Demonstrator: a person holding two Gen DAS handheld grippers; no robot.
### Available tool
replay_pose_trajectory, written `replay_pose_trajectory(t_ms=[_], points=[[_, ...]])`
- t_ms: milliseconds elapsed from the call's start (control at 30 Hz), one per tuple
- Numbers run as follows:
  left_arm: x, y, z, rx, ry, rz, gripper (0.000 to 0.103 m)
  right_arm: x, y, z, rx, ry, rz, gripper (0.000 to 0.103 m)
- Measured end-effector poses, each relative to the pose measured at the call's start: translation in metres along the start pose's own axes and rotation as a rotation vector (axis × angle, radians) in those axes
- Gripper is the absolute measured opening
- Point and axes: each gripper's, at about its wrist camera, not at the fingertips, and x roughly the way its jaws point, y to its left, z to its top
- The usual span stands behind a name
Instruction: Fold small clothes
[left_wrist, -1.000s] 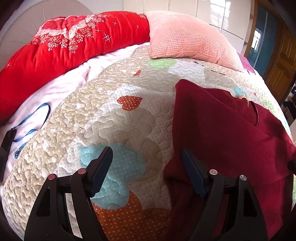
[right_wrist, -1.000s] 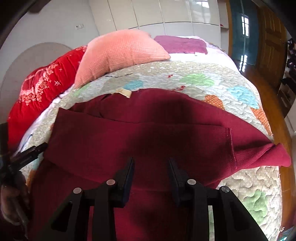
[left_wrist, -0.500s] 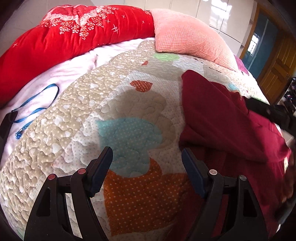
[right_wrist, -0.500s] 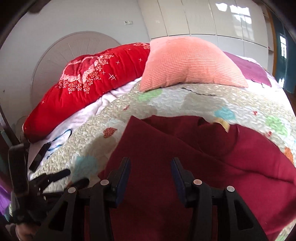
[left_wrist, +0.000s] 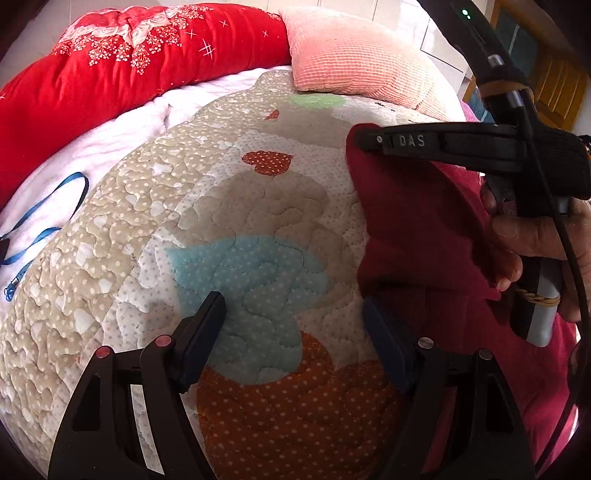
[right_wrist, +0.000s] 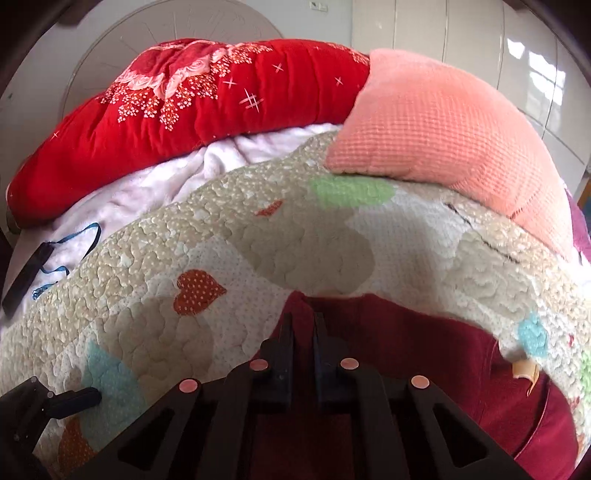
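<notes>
Maroon garment (left_wrist: 417, 221) lies on a patchwork quilt (left_wrist: 229, 206) spread over a bed, with part of the cloth doubled over itself into a thick fold along its left border. The right gripper (right_wrist: 303, 325) sits at the far left corner of that fold, its two fingers drawn nearly together with a narrow band of the maroon cloth between them; from the left wrist view the same tool reaches in from the right, its dark arm marked "DAS" lying across the top corner of the fabric, held by the right hand (left_wrist: 535, 243). The left gripper (left_wrist: 295, 317) hangs above the quilt just beside the garment's left border, its fingers spread wide with nothing between them; the right-side finger (left_wrist: 384, 347) is close over the cloth's border, though contact cannot be judged, while the left-side one stands over a pale blue patch (left_wrist: 247, 280). An orange dotted patch (left_wrist: 288, 417) lies nearer the camera. Toward the head of the bed, a red floral duvet (right_wrist: 207, 107) is bunched up along the far edge, with a salmon-pink pillow (right_wrist: 443, 136) resting beside it on the quilt's far edge. A blue lanyard (left_wrist: 44, 218) lies on white bedding (right_wrist: 155, 184) near the quilt's left edge.
</notes>
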Motion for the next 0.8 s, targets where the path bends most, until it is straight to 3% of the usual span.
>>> replay_pose_trajectory(t_ms=[133,233,367,400,467,600,767,800], points=[[-0.001,0.004,0.0,-0.007,-0.014,0.014,0.078,0.018,0.006,0.005,0.036,0.01,0.01,0.007],[-0.001,0.006,0.0,-0.012,-0.016,0.016,0.078,-0.001,-0.006,-0.004,0.09,0.007,0.041,0.008],[-0.004,0.005,-0.001,-0.001,-0.024,0.034,0.078,-0.073,-0.021,-0.036,0.146,-0.063,0.07,0.033],[-0.005,0.006,-0.001,-0.004,-0.029,0.038,0.078,-0.089,-0.022,-0.049,0.146,-0.076,0.062,0.039],[-0.007,0.006,-0.001,-0.007,-0.039,0.048,0.078,-0.106,-0.025,-0.077,0.157,-0.053,0.012,0.04],[-0.018,-0.002,-0.006,0.004,-0.07,0.086,0.078,-0.083,-0.035,-0.125,0.192,0.102,-0.108,0.04],[-0.042,-0.013,-0.008,0.024,-0.12,0.102,0.078,-0.129,-0.047,-0.135,0.284,0.015,-0.101,0.04],[-0.047,-0.015,-0.007,0.026,-0.127,0.094,0.078,-0.141,-0.049,-0.137,0.291,-0.009,-0.107,0.045]])
